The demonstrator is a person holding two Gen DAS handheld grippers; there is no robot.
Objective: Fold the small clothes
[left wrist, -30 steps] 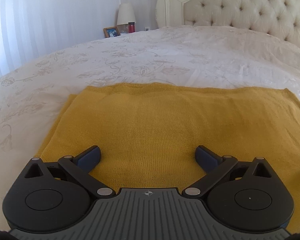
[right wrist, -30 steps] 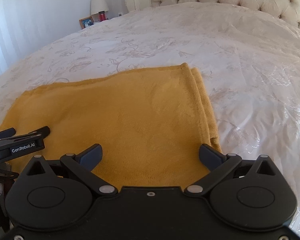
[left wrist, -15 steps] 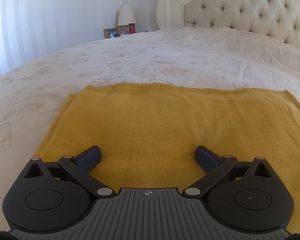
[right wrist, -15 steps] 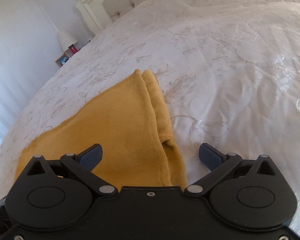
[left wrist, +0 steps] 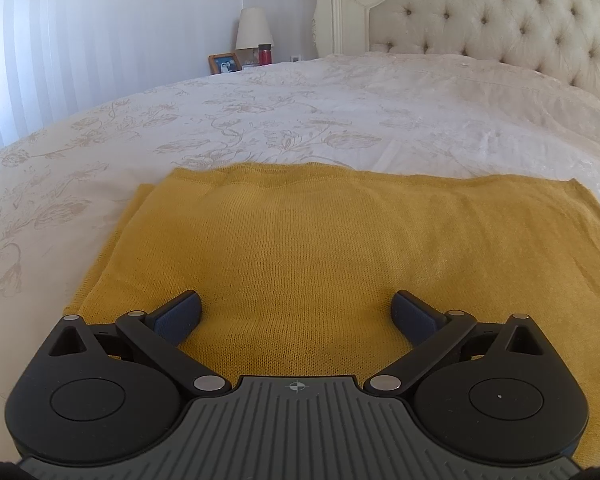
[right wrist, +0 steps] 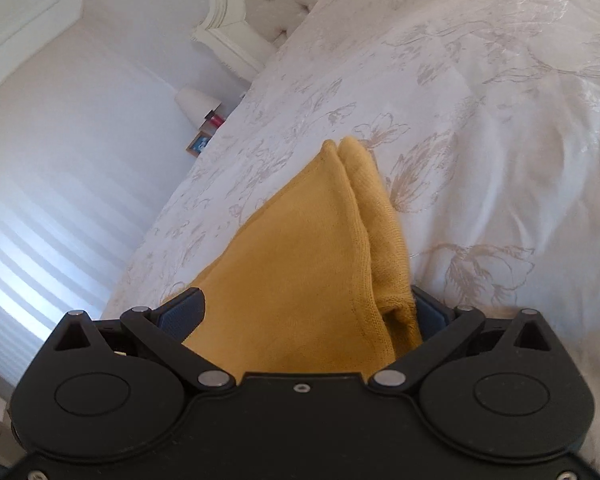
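Note:
A mustard-yellow knit garment (left wrist: 300, 248) lies flat and folded on the white floral bedspread (left wrist: 260, 120). My left gripper (left wrist: 296, 312) is open and empty, hovering low over the garment's near edge. My right gripper (right wrist: 306, 308) is open and rolled sideways at the garment's right end. The layered right edge of the garment (right wrist: 340, 248) sits between its spread fingers, close to the right fingertip (right wrist: 428, 304), which the cloth partly hides.
A tufted cream headboard (left wrist: 500, 20) stands at the far end of the bed. A lamp (left wrist: 254, 30), a picture frame (left wrist: 224, 63) and a red bottle (left wrist: 265, 55) sit on a bedside stand at the back left.
My right gripper has swung to the garment's right end, rolled sideways and moved in until the layered edge sits between its fingers. My left gripper has barely moved.

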